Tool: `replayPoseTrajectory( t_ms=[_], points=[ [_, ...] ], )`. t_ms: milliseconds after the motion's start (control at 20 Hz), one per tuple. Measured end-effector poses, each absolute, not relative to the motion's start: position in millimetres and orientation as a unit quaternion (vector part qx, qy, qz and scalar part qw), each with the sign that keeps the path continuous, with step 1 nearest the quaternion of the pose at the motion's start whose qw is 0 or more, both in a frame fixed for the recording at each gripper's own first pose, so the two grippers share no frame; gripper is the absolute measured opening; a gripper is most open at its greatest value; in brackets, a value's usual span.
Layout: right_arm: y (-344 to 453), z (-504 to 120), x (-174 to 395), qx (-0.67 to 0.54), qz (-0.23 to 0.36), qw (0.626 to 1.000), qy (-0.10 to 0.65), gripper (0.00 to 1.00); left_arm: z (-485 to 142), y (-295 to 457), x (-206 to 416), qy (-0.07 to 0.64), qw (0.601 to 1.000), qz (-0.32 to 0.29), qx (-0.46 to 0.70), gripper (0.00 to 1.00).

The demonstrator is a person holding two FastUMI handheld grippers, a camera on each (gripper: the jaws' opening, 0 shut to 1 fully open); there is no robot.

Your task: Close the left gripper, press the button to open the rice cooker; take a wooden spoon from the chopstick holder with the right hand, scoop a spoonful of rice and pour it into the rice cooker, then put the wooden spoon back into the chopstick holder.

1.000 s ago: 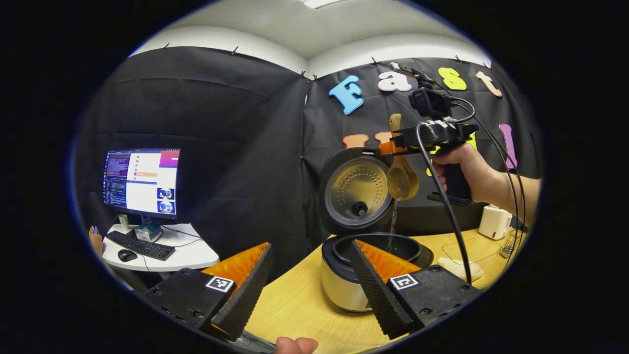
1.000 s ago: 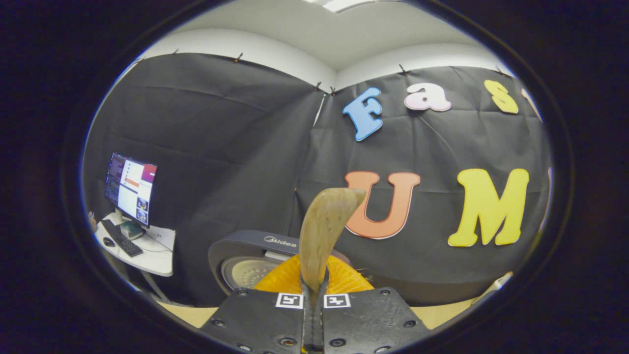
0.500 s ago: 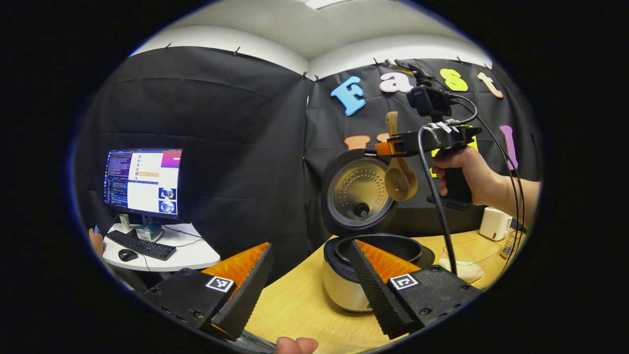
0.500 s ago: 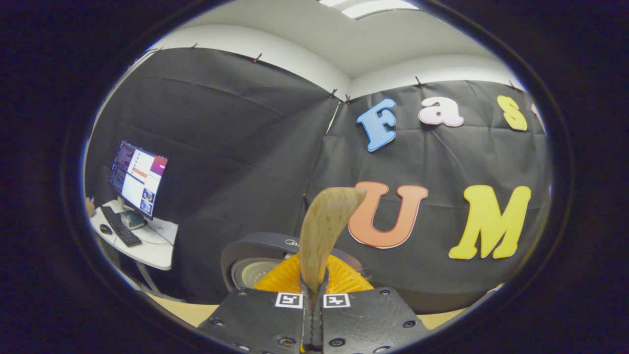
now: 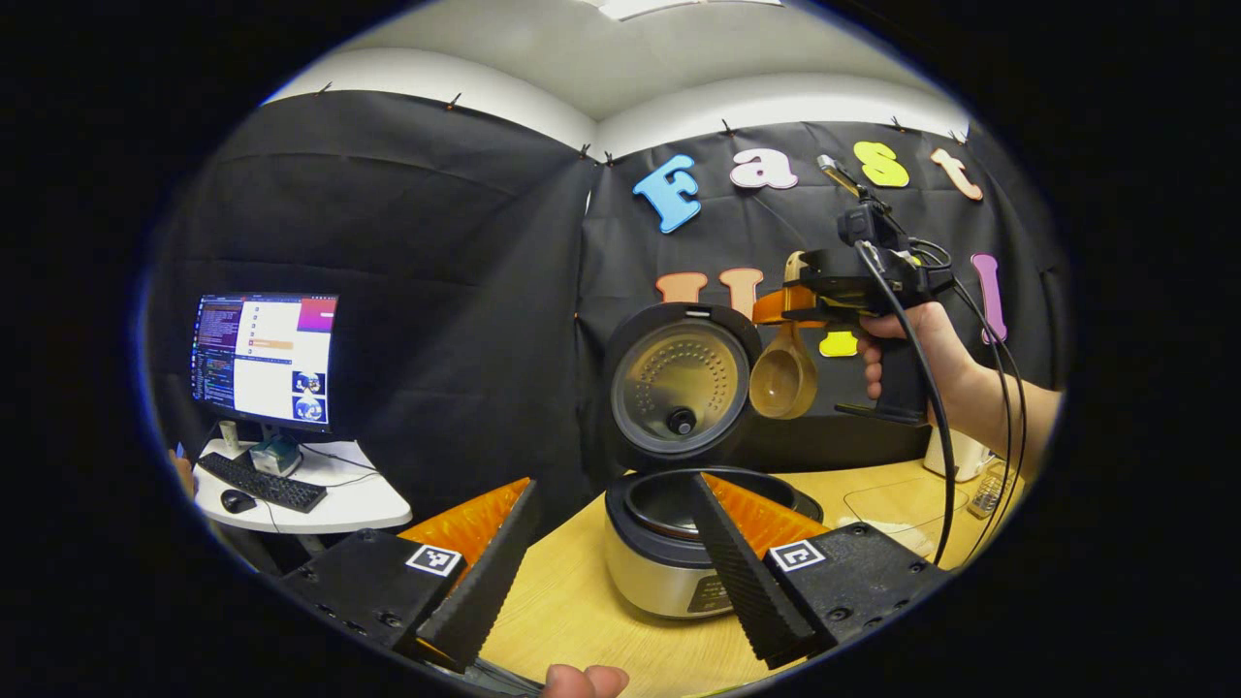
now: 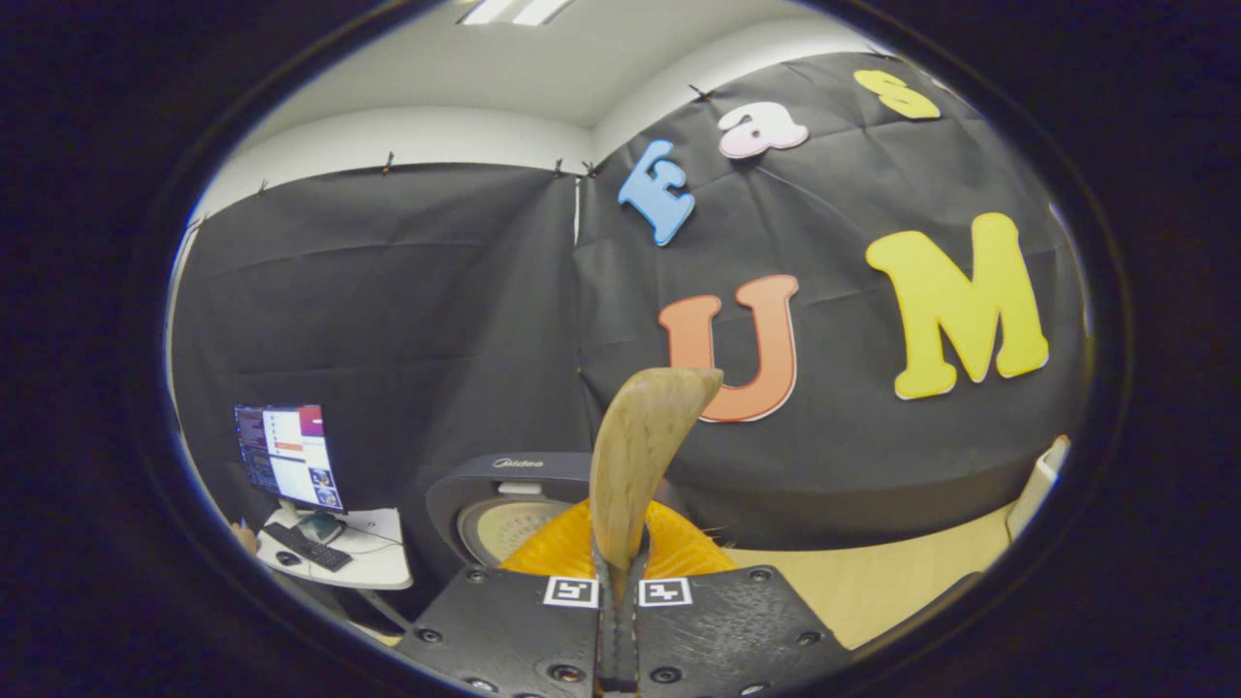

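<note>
The rice cooker (image 5: pixel 659 582) stands on the wooden table with its lid (image 5: pixel 679 383) swung up and its inner pot uncovered. My left gripper (image 5: pixel 613 482) is open, one finger on each side of the cooker's front, holding nothing. A hand (image 5: pixel 921 359) holds my right gripper (image 5: pixel 780 305) high beside the lid. It is shut on the wooden spoon (image 5: pixel 783 380), whose bowl hangs down and looks empty. In the right gripper view the spoon's handle (image 6: pixel 640 456) sticks up from the shut right gripper (image 6: pixel 620 582), with the cooker lid (image 6: pixel 504 523) behind.
A lit monitor (image 5: pixel 262 359) and keyboard sit on a small white desk (image 5: pixel 359 504) at the left. On the wooden table (image 5: pixel 572 611), right of the cooker, are a clear container (image 5: pixel 892 499) and a white box (image 5: pixel 955 451). Cables hang from the right gripper.
The stream of rice falling from the spoon into the pot has stopped. The right gripper has carried the spoon slightly down and to the right, and tilted.
</note>
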State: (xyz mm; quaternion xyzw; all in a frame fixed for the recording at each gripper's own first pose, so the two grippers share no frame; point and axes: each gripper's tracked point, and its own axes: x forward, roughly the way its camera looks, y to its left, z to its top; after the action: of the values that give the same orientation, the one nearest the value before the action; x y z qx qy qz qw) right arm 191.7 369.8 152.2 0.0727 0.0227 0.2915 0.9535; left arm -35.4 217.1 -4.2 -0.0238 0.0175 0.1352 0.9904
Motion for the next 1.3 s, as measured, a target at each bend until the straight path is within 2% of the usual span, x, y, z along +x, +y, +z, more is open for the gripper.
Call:
replayPoseTrajectory(
  t_ms=[250, 550, 700, 1050, 1300],
  points=[
    [265.2, 165.9, 197.1, 0.116, 0.237, 0.964, 0.014, 0.0, -3.0, 189.4, -26.2, 0.017, 0.993, 0.109, -0.037, 0.99],
    [114.9, 163.5, 190.3, 0.133, 0.143, 0.981, -0.001, 0.0, -2.1, 152.2, -16.6, 0.021, 0.996, 0.083, -0.014, 0.99],
    [35.7, 156.0, 182.5, 0.108, 0.076, 0.991, -0.017, 0.0, 2.0, 137.5, -14.9, 0.019, 0.996, 0.083, 0.002, 0.99],
    [-112.7, 116.8, 160.3, 0.113, -0.027, 0.993, -0.003, 0.0, 12.7, 110.3, -13.1, 0.001, 0.998, 0.058, -0.011, 0.99],
    [-163.0, 74.3, 154.3, 0.127, -0.066, 0.989, 0.027, 0.0, 13.4, 105.5, -14.4, 0.001, 0.999, 0.054, -0.008, 0.99]
  ],
)
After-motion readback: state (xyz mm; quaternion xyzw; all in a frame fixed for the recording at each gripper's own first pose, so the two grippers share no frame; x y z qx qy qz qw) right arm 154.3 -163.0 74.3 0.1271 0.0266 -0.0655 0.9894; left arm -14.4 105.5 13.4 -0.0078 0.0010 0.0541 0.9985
